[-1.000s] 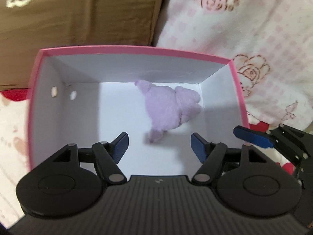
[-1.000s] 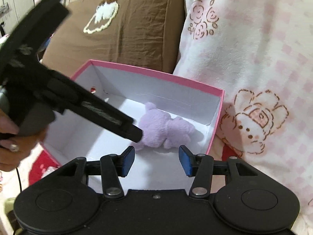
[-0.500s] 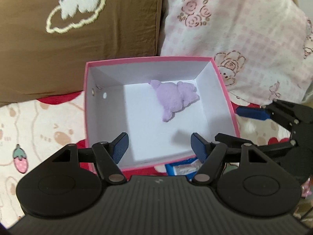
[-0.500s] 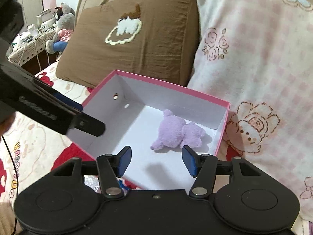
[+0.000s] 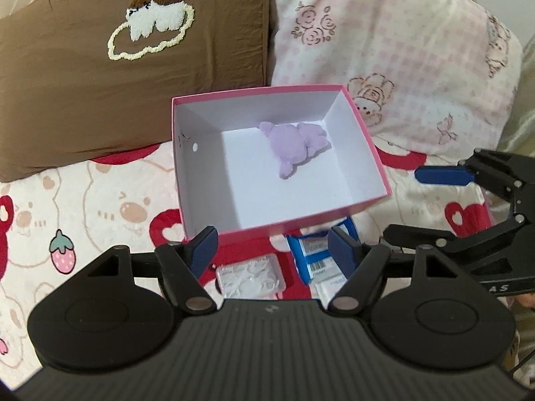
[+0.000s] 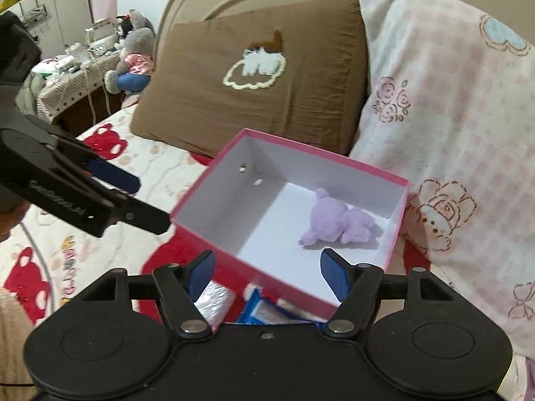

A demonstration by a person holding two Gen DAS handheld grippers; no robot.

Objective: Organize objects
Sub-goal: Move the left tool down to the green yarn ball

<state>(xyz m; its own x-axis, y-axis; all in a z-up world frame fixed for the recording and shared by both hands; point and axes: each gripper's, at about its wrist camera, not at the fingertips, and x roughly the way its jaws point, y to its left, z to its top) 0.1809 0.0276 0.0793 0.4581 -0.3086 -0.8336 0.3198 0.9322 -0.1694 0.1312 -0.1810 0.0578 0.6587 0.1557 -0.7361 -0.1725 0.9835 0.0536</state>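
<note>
Box: we see a pink box (image 5: 366, 140) with white inner walls, lid off, on a patterned bedspread (image 5: 100, 207), its far edge against two pillows.
Toy: a lilac plush toy (image 5: 294, 142) lies on the box floor, toward the far right corner, touching neither gripper.
Left gripper: our left gripper (image 5: 272, 250) hangs above the near edge of the box, its blue pads apart and nothing between them.
Right gripper: our right gripper (image 6: 267, 275) hangs over the near right part of the box; its jaws have just been opening and now stand wide, empty.
Packets: just in front of the box we see a blue-and-white packet (image 5: 312, 254) and a clear packet (image 5: 249, 275) lying side by side on the bedspread.
Pillows: a brown pillow (image 5: 67, 100) with a stitched cloud stands beside a pink checked pillow (image 5: 418, 50).
Background: past the bed, in the right wrist view, a grey plush (image 6: 133, 50) sits by a cluttered table (image 6: 67, 77).
</note>
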